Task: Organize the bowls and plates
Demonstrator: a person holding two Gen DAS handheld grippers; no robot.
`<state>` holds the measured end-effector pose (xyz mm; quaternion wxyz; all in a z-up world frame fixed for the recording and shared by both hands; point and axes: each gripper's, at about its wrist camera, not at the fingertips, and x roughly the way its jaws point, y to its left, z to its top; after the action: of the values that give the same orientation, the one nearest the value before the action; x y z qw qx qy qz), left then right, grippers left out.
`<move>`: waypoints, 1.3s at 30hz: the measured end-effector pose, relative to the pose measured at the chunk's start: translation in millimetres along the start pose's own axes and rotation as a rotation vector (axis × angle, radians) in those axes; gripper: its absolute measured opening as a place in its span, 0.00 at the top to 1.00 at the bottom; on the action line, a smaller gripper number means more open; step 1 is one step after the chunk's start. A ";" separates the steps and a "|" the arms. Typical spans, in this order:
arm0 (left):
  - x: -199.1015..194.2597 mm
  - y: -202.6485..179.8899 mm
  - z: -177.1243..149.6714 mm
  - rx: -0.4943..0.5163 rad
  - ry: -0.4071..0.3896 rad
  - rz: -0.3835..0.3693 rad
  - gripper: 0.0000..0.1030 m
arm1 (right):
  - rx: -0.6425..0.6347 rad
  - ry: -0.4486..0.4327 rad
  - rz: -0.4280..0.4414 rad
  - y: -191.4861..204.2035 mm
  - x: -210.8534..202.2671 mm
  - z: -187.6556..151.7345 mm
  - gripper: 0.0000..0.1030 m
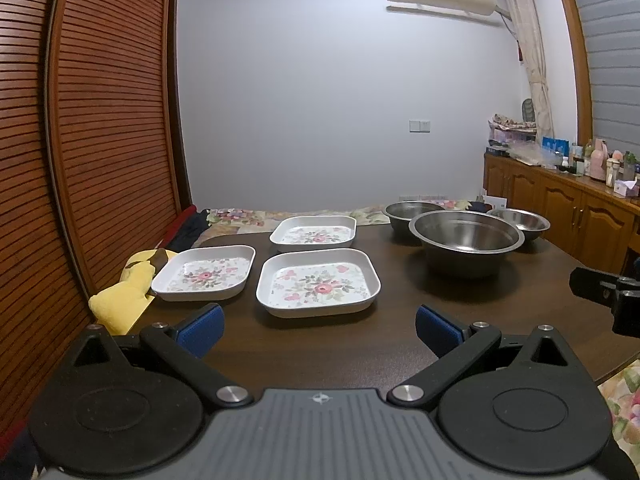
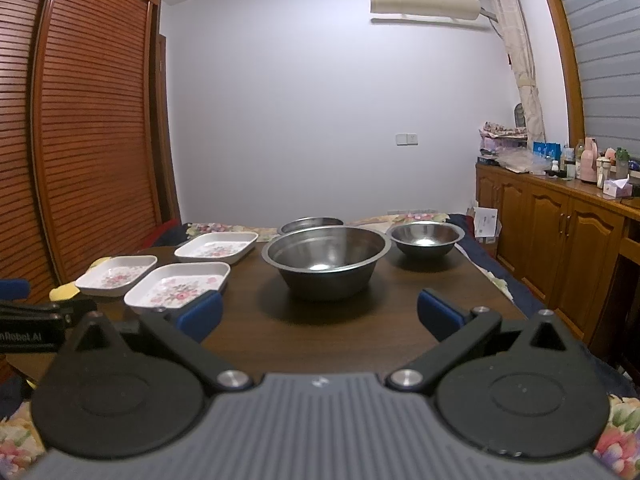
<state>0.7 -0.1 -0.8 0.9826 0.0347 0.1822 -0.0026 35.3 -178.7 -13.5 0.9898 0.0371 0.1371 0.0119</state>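
Observation:
Three white square plates with flower prints lie on the dark wooden table (image 1: 320, 344): a near one (image 1: 318, 282), a left one (image 1: 204, 272) and a far one (image 1: 314, 233). Three steel bowls stand to the right: a large one (image 1: 466, 242), a far one (image 1: 412, 214) and a small right one (image 1: 518, 222). My left gripper (image 1: 319, 330) is open and empty, just short of the near plate. In the right wrist view my right gripper (image 2: 320, 316) is open and empty, facing the large bowl (image 2: 326, 260). The plates (image 2: 178, 286) lie to its left.
A yellow soft toy (image 1: 124, 296) lies at the table's left edge by a slatted wooden wardrobe (image 1: 100, 120). A wooden sideboard (image 2: 560, 232) with bottles stands at the right. A flowered bedspread (image 1: 256, 216) lies behind the table.

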 end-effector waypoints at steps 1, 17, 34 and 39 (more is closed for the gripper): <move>-0.5 -0.3 -0.1 0.001 -0.001 0.001 0.00 | 0.001 0.002 0.000 -0.3 0.2 0.3 0.00; -0.5 -0.6 1.0 0.005 -0.001 0.002 0.00 | 0.000 0.006 0.000 -0.8 0.2 1.7 0.00; -0.2 0.6 1.5 0.010 0.001 0.003 0.00 | -0.003 0.006 0.000 0.1 1.7 1.0 0.00; 0.1 0.8 1.4 0.010 0.002 0.003 0.00 | -0.002 0.006 -0.001 0.1 1.5 0.9 0.00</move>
<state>1.3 0.6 0.5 0.9823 0.0399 0.1831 -0.0022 37.0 -178.6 -13.1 0.9894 0.0359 0.1401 0.0116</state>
